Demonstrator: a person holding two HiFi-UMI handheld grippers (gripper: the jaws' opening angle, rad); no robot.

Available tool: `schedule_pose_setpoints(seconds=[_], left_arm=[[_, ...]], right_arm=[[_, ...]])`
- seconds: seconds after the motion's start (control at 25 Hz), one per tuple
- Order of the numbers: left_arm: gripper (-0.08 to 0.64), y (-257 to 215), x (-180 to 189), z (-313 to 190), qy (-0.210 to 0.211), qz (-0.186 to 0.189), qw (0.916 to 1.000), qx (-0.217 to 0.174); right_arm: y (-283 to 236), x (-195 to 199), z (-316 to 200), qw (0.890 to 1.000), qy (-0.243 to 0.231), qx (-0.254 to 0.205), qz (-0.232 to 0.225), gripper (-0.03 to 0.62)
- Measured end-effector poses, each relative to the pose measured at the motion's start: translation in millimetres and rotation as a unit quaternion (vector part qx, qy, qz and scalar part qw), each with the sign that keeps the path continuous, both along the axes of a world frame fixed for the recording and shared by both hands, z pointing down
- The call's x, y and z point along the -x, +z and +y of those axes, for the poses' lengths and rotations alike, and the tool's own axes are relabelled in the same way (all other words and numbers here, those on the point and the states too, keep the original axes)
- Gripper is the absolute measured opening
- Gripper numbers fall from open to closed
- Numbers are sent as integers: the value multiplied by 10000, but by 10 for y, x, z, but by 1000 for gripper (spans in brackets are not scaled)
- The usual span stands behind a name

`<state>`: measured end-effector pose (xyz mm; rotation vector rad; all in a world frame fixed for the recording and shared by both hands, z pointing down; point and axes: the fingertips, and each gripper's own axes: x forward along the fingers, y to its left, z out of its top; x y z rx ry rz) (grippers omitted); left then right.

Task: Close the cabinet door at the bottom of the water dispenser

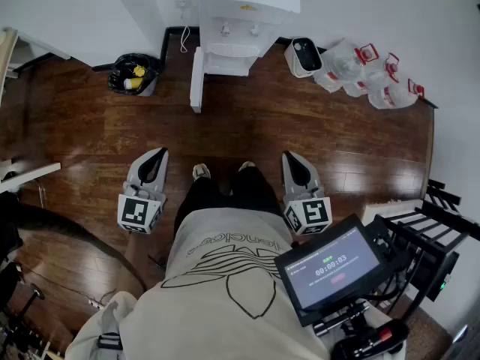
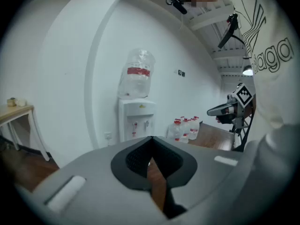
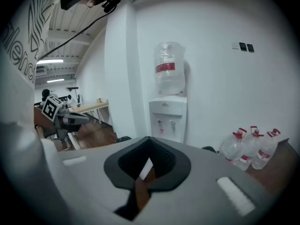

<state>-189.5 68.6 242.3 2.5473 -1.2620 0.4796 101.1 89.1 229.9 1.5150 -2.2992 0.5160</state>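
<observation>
Both tools are empty, jaws pressed together: the left gripper and the right gripper point slightly downward, side by side. Well ahead, between them, stands the water dispenser, its cabinet door swung open on the left gripper's side.

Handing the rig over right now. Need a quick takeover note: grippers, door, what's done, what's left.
Grippers: left gripper is shut and empty, touching nothing. The right gripper is the same.
Things: the water dispenser is straight ahead and well out of reach. Its bottom cabinet door is open, swung out on the left side in the head view.
Done: nothing yet; neither gripper is near the door.
Left: walk up and push the door shut. The left gripper is probably best, since it is on the door's side.
</observation>
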Motion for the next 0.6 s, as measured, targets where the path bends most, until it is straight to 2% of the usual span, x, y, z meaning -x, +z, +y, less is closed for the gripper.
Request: schedule_pose_setpoints(seconds=[0.08,0.16,0.24,0.36,0.44,0.48,0.6], left_arm=[[18,268,146,-240,-85,-188,9997,133],[18,396,232,-501,-447,-194,9987,173],[17,334,189,-804,-885,7,9960,80],[17,99,-105,-1098,-1126,384,9928,-101],[17,23,-335,-1176,-1115,800,9904,-165],[17,95,-450,-1189,-1003,815,9915,-171],[18,629,-711,-1110,-412,175,9989,-131]], right_arm=[[305,-140,-73,9996,198,194,42,3],[529,-264,-156,9988,310,372,60,2],[657,-354,-308,9982,349,479,-26,2],[742,-439,-591,9973,324,524,-393,2],[790,-477,-772,9971,219,332,-650,2],[857,-503,-855,9973,166,217,-684,2],[1232,-596,-952,9974,213,121,-674,2]])
